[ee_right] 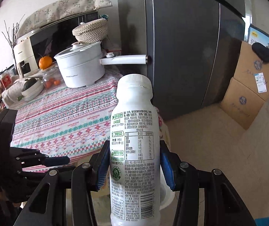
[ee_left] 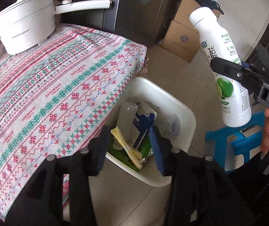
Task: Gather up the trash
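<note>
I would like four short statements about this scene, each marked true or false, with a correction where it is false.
1. The right gripper holds a white drink bottle between its blue pads. True.
2. The left gripper is closed on a piece of trash. False: it is open and holds nothing, and it hangs above the bin.
3. The white bin on the floor beside the table already contains wrappers and other trash. True.
4. The white electric pot stands on the floor. False: it stands on the patterned tablecloth of the table.
</note>
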Tool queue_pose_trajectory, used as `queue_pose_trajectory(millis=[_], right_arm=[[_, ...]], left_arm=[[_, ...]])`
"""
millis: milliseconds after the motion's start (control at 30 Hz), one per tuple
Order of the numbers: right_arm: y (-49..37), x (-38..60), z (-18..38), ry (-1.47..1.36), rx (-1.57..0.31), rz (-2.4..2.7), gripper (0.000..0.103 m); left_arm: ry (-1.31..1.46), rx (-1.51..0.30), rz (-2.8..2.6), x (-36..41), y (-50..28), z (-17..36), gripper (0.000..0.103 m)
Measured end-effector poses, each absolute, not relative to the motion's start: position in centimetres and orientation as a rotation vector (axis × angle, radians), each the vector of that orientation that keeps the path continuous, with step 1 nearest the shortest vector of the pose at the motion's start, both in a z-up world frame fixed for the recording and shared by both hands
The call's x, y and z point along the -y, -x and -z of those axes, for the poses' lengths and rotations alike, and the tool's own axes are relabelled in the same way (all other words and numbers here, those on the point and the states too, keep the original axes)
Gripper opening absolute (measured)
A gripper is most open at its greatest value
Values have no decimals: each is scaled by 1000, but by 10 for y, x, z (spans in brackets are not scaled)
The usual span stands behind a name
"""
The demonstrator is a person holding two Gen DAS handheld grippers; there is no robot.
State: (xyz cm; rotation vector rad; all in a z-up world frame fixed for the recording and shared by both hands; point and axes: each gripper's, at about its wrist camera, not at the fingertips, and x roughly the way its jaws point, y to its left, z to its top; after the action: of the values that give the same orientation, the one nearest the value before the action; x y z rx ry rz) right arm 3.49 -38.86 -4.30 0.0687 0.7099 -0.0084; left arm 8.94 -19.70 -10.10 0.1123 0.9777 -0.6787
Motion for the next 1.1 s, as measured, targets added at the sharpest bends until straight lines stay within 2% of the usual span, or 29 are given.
queue_pose_trajectory(millis=[33, 167, 200, 633, 667, 700, 733, 1033, 1100], right_arm=[[-35, 388, 44, -75, -709, 9, 50], [-40, 385, 53, -121, -704, 19, 50], [-44, 383, 58, -129, -709, 25, 50], [-67, 356, 118, -196, -784, 33, 51], [-68, 356, 119, -201, -791, 28, 58], [-67, 357, 119, -209, -790, 25, 71], [-66, 358, 118, -217, -782, 24, 76], [-55, 352, 84, -167, -790, 23, 82], [-47, 349, 72, -146, -779, 13, 87]], left_arm=[[-111, -975, 668, 193, -90, 98, 52], [-105, -957, 581, 170, -89, 85, 77], [-110, -953, 560, 164, -88, 83, 80], [-91, -999, 436, 112, -83, 90, 84], [-95, -998, 431, 111, -82, 89, 85], [-100, -995, 422, 110, -82, 89, 85], [-104, -990, 417, 109, -81, 89, 86], [-124, -939, 383, 106, -74, 77, 96], [-120, -944, 365, 105, -71, 77, 99]])
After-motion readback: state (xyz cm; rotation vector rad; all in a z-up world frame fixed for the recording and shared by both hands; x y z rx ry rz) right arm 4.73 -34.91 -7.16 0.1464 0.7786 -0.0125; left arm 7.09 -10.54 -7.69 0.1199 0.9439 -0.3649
